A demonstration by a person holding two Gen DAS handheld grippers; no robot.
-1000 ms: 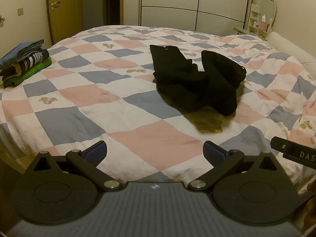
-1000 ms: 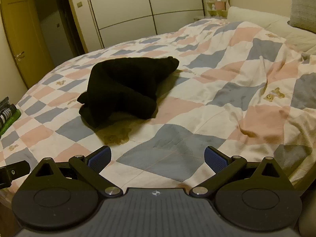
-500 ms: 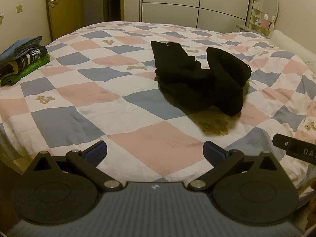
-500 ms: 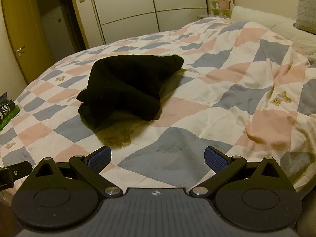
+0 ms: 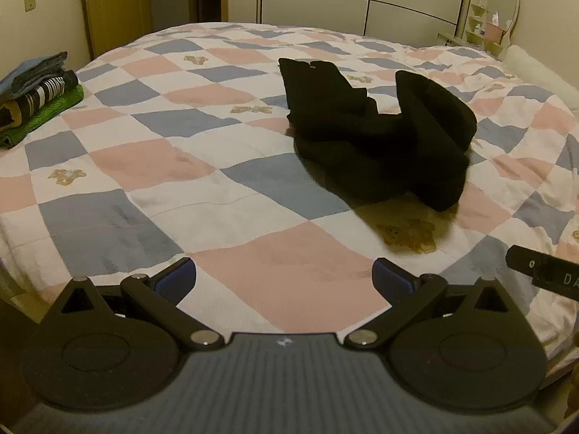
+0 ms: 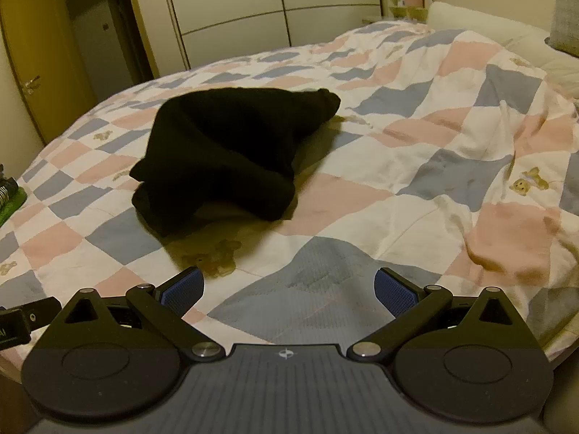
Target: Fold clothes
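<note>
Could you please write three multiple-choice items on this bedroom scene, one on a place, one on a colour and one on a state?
1. Where does the stack of folded clothes lie?
A. At the left edge of the bed
B. On top of the dark garment
C. On the floor by the door

2. What colour is the crumpled garment in the middle of the quilt?
A. Red
B. Black
C. White

3. How do the left gripper and the right gripper stand?
A. Both shut on the garment
B. One open, one shut on the quilt
C. Both open and holding nothing

Answers:
1. A, since the left wrist view shows the stack at the bed's left edge, apart from the garment.
2. B, since it is black in both views.
3. C, since each view shows blue pads spread wide over bare quilt.
</note>
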